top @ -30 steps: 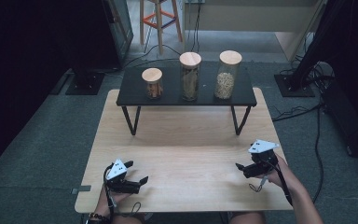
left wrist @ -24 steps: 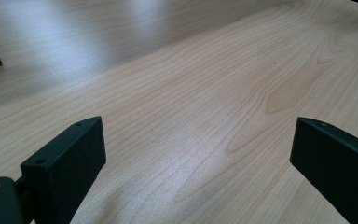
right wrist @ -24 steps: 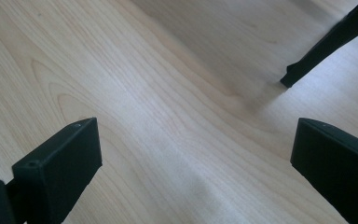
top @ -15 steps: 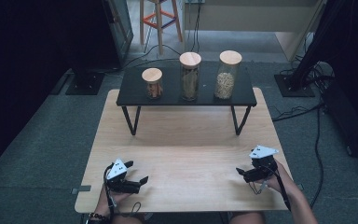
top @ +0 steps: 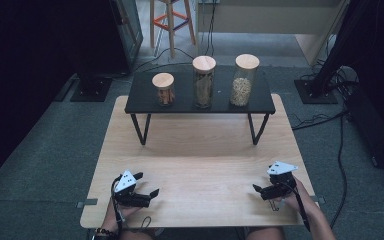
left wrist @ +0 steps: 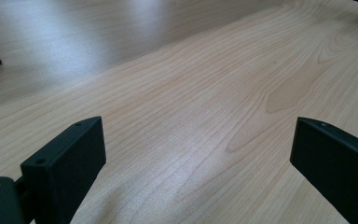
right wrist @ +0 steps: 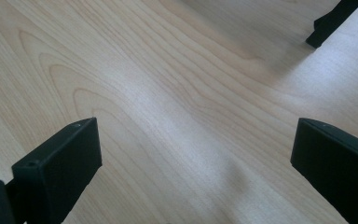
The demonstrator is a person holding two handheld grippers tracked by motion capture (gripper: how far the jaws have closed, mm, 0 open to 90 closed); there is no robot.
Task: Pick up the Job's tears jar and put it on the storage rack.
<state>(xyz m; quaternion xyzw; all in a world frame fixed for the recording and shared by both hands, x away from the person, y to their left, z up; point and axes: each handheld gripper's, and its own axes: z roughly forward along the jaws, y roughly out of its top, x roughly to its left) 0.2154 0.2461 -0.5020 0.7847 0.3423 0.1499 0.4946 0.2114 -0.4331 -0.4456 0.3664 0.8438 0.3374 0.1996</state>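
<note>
Three wood-lidded glass jars (top: 204, 80) stand upright in a row along a black shelf (top: 265, 102) at the tabletop's (top: 200, 150) far edge. Well apart at the near edge, left gripper (top: 147, 186) and right gripper (top: 256, 189) point inward, fingers spread, holding nothing.

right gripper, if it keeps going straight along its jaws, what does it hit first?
Probably the wooden table itself. The right gripper sits low with open jaws, aimed left across bare tabletop and tilted down. Beyond that, a leg of the black shelf lies up and to the right, off the line. Depth is hard to judge.
</note>
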